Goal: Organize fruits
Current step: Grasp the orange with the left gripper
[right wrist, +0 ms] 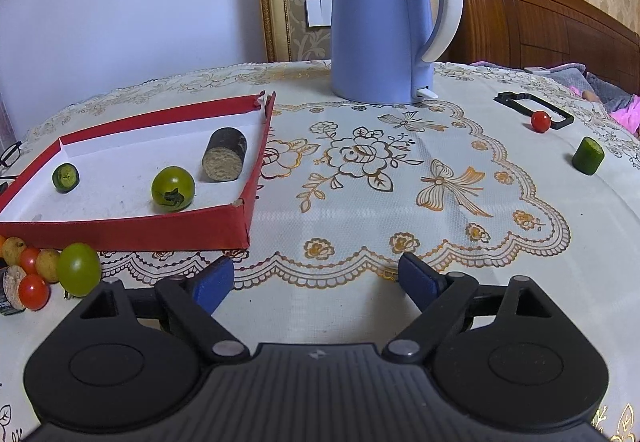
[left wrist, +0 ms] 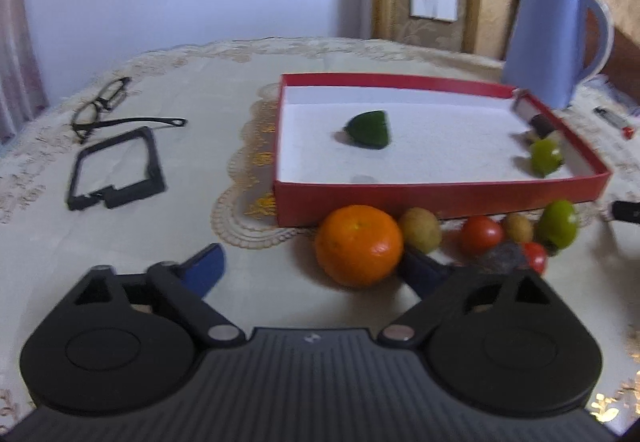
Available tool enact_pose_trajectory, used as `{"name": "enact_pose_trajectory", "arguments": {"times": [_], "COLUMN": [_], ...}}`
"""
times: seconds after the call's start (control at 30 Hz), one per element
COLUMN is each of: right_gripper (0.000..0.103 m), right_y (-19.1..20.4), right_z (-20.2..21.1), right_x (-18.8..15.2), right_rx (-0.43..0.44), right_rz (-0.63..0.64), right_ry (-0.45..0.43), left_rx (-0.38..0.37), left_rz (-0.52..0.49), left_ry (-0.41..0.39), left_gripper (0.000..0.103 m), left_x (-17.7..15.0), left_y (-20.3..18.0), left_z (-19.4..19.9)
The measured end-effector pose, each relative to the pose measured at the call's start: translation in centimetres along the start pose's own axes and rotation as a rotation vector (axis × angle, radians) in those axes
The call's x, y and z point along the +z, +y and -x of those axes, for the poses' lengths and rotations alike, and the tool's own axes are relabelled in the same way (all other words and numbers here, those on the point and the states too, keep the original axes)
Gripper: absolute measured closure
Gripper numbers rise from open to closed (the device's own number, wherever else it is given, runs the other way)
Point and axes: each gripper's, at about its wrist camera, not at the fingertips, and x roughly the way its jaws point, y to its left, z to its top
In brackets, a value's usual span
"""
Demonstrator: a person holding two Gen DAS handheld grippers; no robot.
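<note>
Left gripper (left wrist: pixel 312 270) has fingers spread, nothing pinched. The orange (left wrist: pixel 359 245) sits on the table between them, off toward the right finger (left wrist: pixel 424 268), against the front wall of the red box (left wrist: pixel 440 198). Right gripper (right wrist: pixel 316 282) also has fingers spread, over bare tablecloth, holding nothing.

Fruits: in the box a green tomato (right wrist: pixel 173 188), a small green piece (right wrist: pixel 65 177) and a dark cut stub (right wrist: pixel 225 160). Outside, along the box's front wall, a crowded row: kiwi-like brown fruit (left wrist: pixel 421 230), red tomato (left wrist: pixel 480 235), another green tomato (left wrist: pixel 557 226). Well off toward the table's right edge, a cherry tomato (right wrist: pixel 540 121) and a green chunk (right wrist: pixel 587 155).

Risks, as I judge them:
- Orange is off-centre, so closing may make the right finger push it sideways into the row and scatter the round ones.
- Round fruit rolls; a nudge could send it off the front edge.
- Lifting low could clip the box wall and shift the box.
- The kettle (right wrist: pixel 384 14) stands near the box's far corner; a wide swing might bump it.
</note>
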Motion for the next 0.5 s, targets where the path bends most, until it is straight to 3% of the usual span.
{"name": "enact_pose_trajectory", "arguments": {"times": [0.13,0.2,0.27,0.5], "right_gripper": [0.013,0.013,0.013,0.013], "right_y": [0.1,0.2,0.3,0.3], "right_z": [0.0,-0.1,-0.1,-0.1], "right_x": [0.0,0.0,0.0,-0.1], "right_rx": [-0.003,-0.006,-0.010,-0.011], "right_rz": [0.003,0.007,0.012,0.015], "right_ry": [0.001,0.002,0.004,0.004], "left_rx": [-0.040,-0.060,-0.076,-0.060], "left_rz": [-0.039,-0.055,-0.073,-0.063], "left_ry": [-0.030,-0.039,-0.045,-0.043], "left_gripper": [0.038,0.055,0.062,0.064], "left_x": [-0.4,-0.5,-0.7,-0.7], "left_y": [-0.6,-0.9,-1.2,-1.4], "left_z": [0.6,0.8,1.0,1.2]}}
